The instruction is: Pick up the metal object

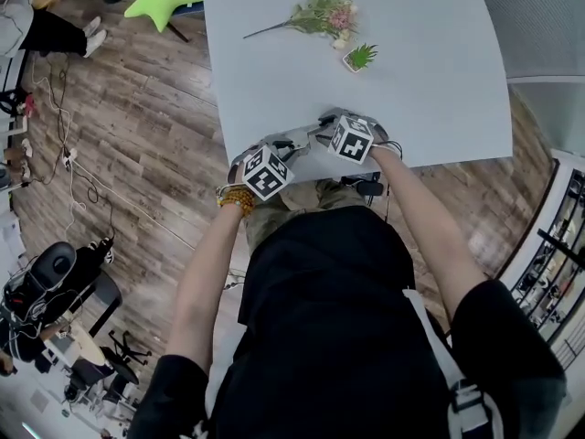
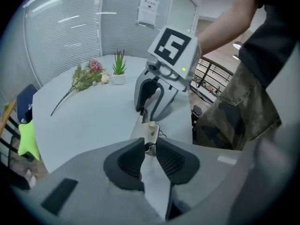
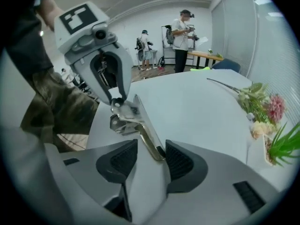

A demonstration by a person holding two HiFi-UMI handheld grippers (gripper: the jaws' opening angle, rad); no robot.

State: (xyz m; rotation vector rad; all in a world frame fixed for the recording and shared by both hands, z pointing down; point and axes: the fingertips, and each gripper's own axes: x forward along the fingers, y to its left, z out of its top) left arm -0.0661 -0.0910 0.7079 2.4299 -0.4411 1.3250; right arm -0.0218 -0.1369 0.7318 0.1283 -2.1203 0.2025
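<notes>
**Metal object spanning two tools at the near edge of the surface**

The left tool (image 2: 150, 144) is drawn narrow, its pad tips pressing on one end of the metal object (image 3: 136, 121). The right tool (image 3: 151, 146) stands wider. The object's shiny handle runs in between its pads, close against one and clear of the other, so nothing is gripped there. Both tools point steeply down and face each other over the pale grey surface (image 1: 411, 80), on the person's side. A flower sprig (image 1: 320, 15) and a small potted plant (image 1: 359, 58) lie well apart from them, toward the far side.
</notes>
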